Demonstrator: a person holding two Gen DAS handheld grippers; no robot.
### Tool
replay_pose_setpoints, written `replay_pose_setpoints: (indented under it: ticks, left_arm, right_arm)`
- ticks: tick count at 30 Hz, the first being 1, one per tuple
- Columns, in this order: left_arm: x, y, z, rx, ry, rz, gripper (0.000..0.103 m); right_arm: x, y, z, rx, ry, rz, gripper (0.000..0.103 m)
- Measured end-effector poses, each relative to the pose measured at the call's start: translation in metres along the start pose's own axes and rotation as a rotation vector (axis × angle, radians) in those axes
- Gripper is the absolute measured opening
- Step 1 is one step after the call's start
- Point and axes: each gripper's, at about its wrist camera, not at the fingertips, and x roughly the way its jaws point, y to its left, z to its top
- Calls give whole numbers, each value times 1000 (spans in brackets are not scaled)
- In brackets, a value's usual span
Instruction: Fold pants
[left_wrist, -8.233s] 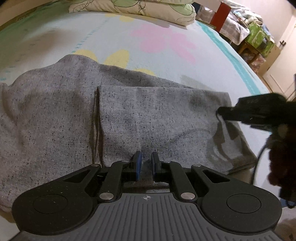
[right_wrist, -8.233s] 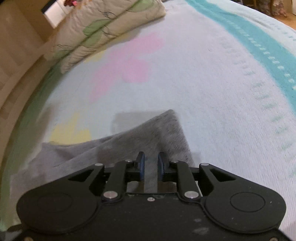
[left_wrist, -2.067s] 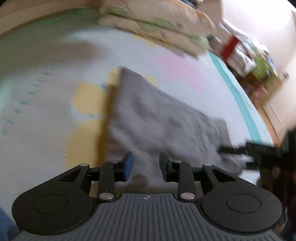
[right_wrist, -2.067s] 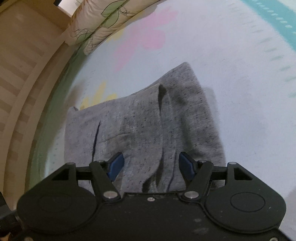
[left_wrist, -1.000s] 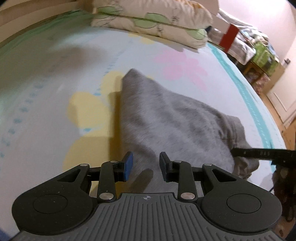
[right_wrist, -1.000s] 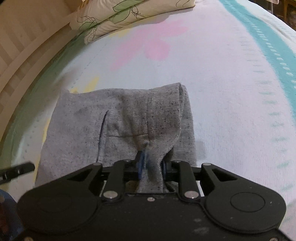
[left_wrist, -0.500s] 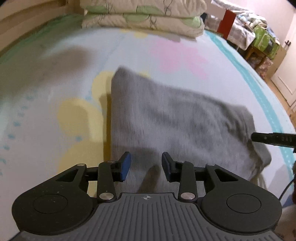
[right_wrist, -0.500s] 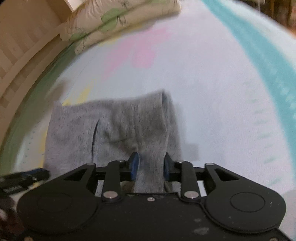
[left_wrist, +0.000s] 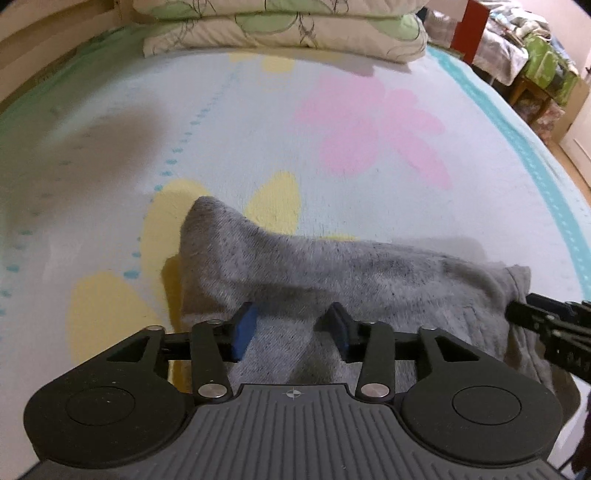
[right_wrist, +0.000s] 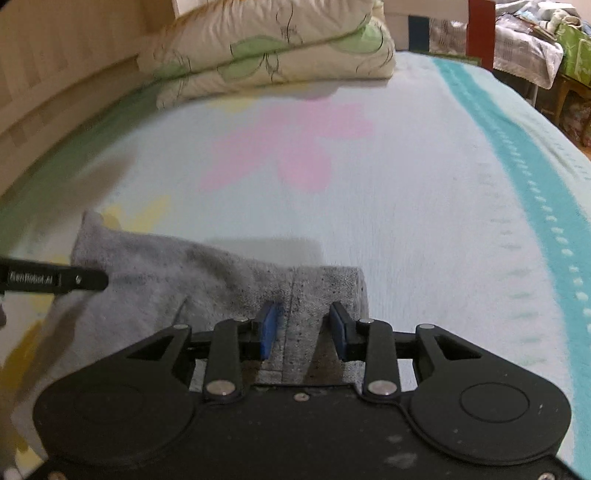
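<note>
The grey pants (left_wrist: 332, 266) lie folded into a compact bundle on the bed (left_wrist: 258, 129), close to its near edge, over the yellow flower print (left_wrist: 107, 302) and well short of the pink flower (left_wrist: 369, 125) toward the middle. One folded corner of the bundle rises in a soft peak toward the head of the bed; the rest slopes down along the near edge to a hem with a visible seam.

My left hand-held gripper (left_wrist: 291, 328) hangs over the near part of the fabric at the peak end; its jaws are opening, with grey cloth lying below and between the blue pads (left_wrist: 243, 328), which do not press on it. My right hand-held gripper (right_wrist: 304, 326) sits over the hem end, its jaws standing apart on either side of the seam, with a gap between each pad and the cloth.

Each gripper's black fingertip shows at the edge of the other's view, just beside the pants.

Two stacked pillows (left_wrist: 288, 26) with green leaf print rest at the head of the bed, well apart from the bundle. A teal stripe (right_wrist: 517, 177) runs along the bed's right edge.
</note>
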Motion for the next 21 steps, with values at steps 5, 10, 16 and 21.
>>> replay_pose_setpoints:
  ticks: [5, 10, 16, 21]
  left_arm:
    - [10, -1, 7, 11, 9, -4, 55]
    - [15, 1, 13, 11, 25, -9, 58]
    - [14, 1, 14, 32, 32, -17, 59]
    - [-1, 2, 4, 45, 20, -24, 60]
  right_arm:
    - [3, -4, -3, -3, -8, 17, 38]
    - [3, -6, -8, -4, -13, 24, 38]
    - [3, -1, -7, 4, -17, 10, 39]
    - [5, -2, -4, 12, 2, -1, 45]
